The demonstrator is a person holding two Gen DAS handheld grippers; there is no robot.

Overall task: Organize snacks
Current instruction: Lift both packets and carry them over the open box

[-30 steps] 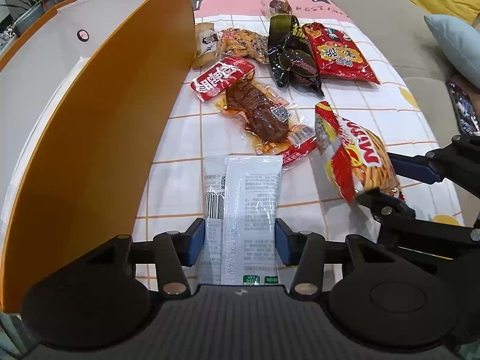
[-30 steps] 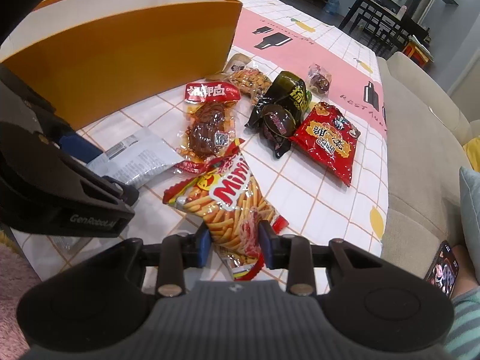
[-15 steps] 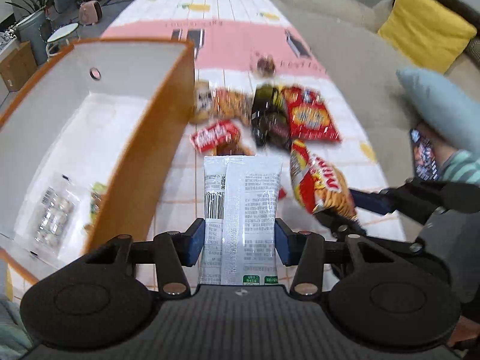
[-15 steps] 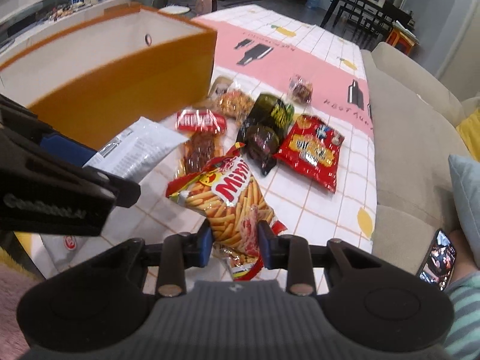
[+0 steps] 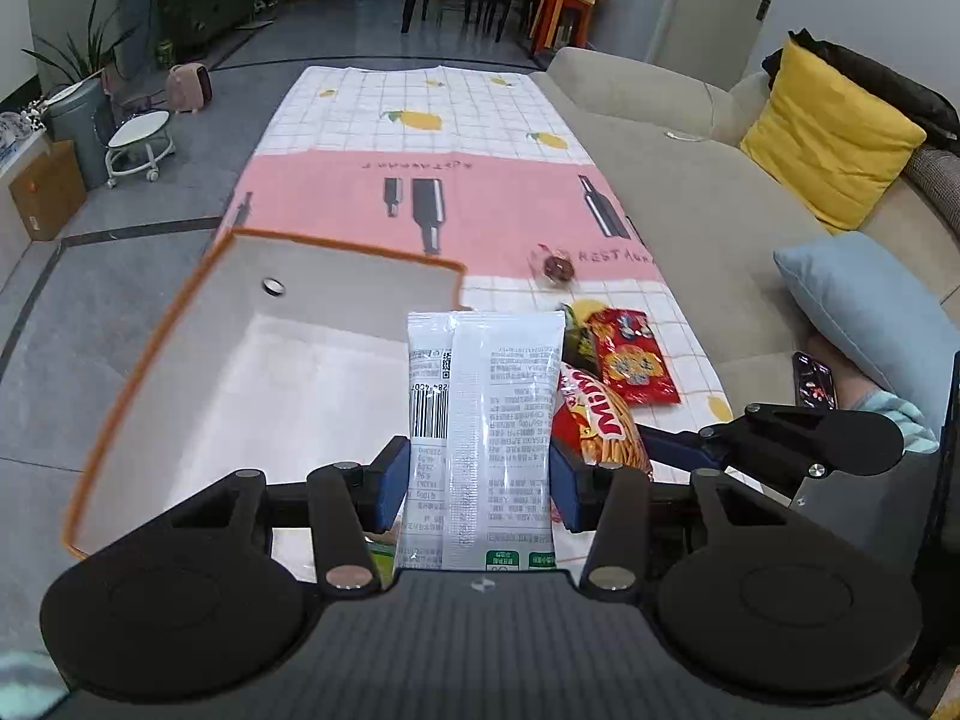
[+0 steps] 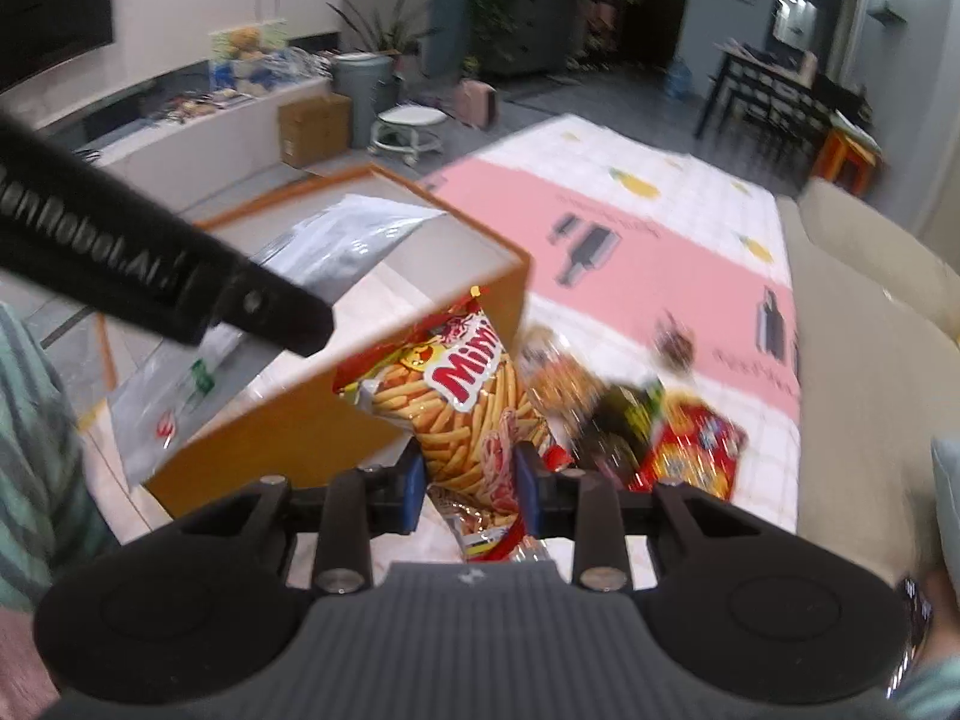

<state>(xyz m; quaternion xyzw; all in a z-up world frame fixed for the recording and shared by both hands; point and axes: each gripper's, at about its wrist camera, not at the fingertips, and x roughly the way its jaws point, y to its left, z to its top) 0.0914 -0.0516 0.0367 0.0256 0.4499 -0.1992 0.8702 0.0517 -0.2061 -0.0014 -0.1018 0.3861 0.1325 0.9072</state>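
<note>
My left gripper (image 5: 474, 483) is shut on a white snack packet (image 5: 486, 420), held high above the orange box (image 5: 270, 360), whose white inside faces up. In the right wrist view the same packet (image 6: 336, 246) hangs over the box (image 6: 312, 426) under the left gripper's black arm (image 6: 150, 282). My right gripper (image 6: 471, 483) is shut on a red-and-yellow Mimi stick-snack bag (image 6: 462, 402), lifted beside the box's near orange wall. The bag (image 5: 600, 420) also shows at the right in the left wrist view.
Several snacks lie on the checked tablecloth (image 5: 420, 102): a red packet (image 5: 630, 360), a dark packet (image 6: 630, 420) and a small round wrapped sweet (image 5: 558, 267). A beige sofa (image 5: 690, 168) with yellow and blue cushions runs along the right. A phone (image 5: 813, 378) rests by a person's sleeve.
Both grippers rose with their packets still gripped. The left one now looks down into the box from above instead of at its outer wall; the Mimi bag came up off the table.
</note>
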